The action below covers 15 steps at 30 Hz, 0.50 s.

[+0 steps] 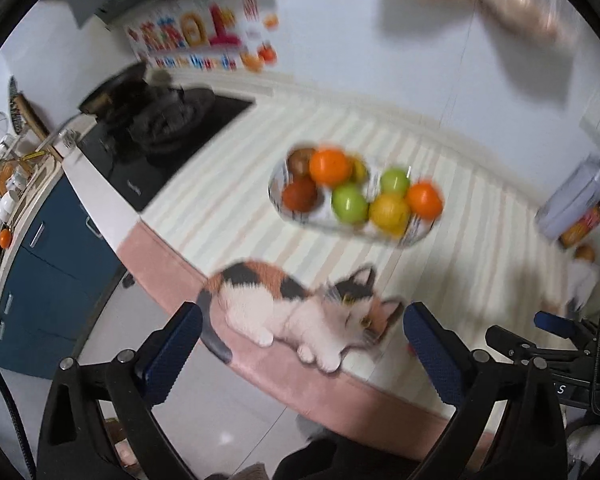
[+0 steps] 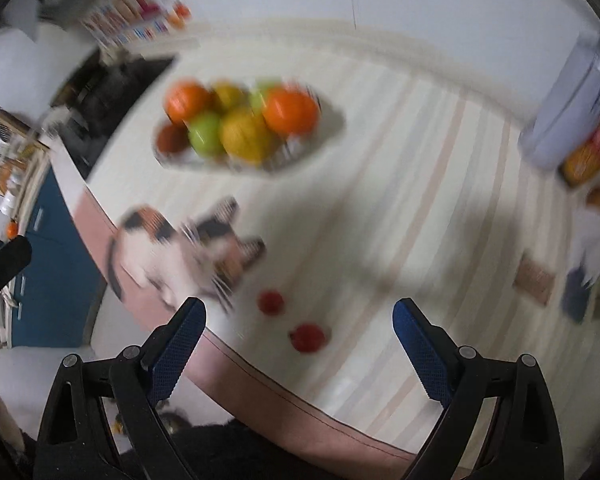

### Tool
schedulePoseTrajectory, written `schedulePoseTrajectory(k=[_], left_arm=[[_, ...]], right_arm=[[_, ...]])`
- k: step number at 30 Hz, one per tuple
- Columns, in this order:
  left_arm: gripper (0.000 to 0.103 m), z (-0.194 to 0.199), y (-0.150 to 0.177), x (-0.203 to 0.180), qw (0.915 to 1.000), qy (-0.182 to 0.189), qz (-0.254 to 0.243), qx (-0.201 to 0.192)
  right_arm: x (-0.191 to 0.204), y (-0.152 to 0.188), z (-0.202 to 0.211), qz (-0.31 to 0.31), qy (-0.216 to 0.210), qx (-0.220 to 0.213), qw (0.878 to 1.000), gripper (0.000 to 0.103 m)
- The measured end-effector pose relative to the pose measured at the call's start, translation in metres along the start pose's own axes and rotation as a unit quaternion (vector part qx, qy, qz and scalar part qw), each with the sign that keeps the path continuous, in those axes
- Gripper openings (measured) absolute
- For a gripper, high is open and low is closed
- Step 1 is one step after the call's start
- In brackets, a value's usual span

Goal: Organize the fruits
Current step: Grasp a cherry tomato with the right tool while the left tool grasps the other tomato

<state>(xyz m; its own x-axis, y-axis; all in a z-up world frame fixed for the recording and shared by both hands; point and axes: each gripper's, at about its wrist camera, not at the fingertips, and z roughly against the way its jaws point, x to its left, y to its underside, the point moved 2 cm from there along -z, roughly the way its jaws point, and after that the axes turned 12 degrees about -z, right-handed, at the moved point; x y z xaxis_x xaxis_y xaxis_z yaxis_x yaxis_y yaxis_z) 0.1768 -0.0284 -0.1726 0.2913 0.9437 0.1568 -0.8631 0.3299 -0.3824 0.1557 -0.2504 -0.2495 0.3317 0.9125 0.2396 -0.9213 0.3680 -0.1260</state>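
A clear oval dish (image 1: 417,235) on the striped table mat holds two oranges (image 1: 329,167), two green apples (image 1: 350,203), a yellow fruit (image 1: 389,211) and dark red ones (image 1: 299,195). My left gripper (image 1: 303,312) hangs open and empty over the printed cat (image 1: 284,304) at the table's near edge. In the right wrist view the same dish (image 2: 334,120) lies far left. Two small red fruits (image 2: 271,302) (image 2: 308,337) lie loose on the mat just ahead of my right gripper (image 2: 299,306), which is open with nothing in it. Both views are blurred.
A black hob with a pan (image 1: 160,128) stands left of the mat. At the far right are a pale canister (image 2: 564,108) with a colourful label, a small figure (image 2: 592,240) and a brown card (image 2: 536,280). Blue cabinets (image 1: 52,248) and floor lie below the pink table edge (image 2: 260,396).
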Motion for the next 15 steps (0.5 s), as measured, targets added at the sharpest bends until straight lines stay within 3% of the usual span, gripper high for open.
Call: schedulePoseTrajectory(k=[7, 11, 13, 15], left_arm=[[0.103, -0.082, 0.02, -0.029, 0.9945, 0.014, -0.03, 0.099], [0.103, -0.107, 0.028, -0.041, 0.9904, 0.028, -0.039, 0.13], [0.103, -0.116, 0.029, -0.046, 0.9889, 0.036, -0.043, 0.138], [0.103, -0.122, 0.029, -0.051, 0.988, 0.039, -0.049, 0.141]], right_arm=[[-0.022, 0.022, -0.074, -0.018, 0.005, 0.068, 0.997, 0.076], [-0.022, 0.029, -0.099, -0.016, 0.002, 0.09, 0.996, 0.063], [-0.021, 0.032, -0.107, -0.014, -0.002, 0.096, 0.995, 0.049], [-0.019, 0.034, -0.114, -0.009, -0.004, 0.102, 0.995, 0.04]])
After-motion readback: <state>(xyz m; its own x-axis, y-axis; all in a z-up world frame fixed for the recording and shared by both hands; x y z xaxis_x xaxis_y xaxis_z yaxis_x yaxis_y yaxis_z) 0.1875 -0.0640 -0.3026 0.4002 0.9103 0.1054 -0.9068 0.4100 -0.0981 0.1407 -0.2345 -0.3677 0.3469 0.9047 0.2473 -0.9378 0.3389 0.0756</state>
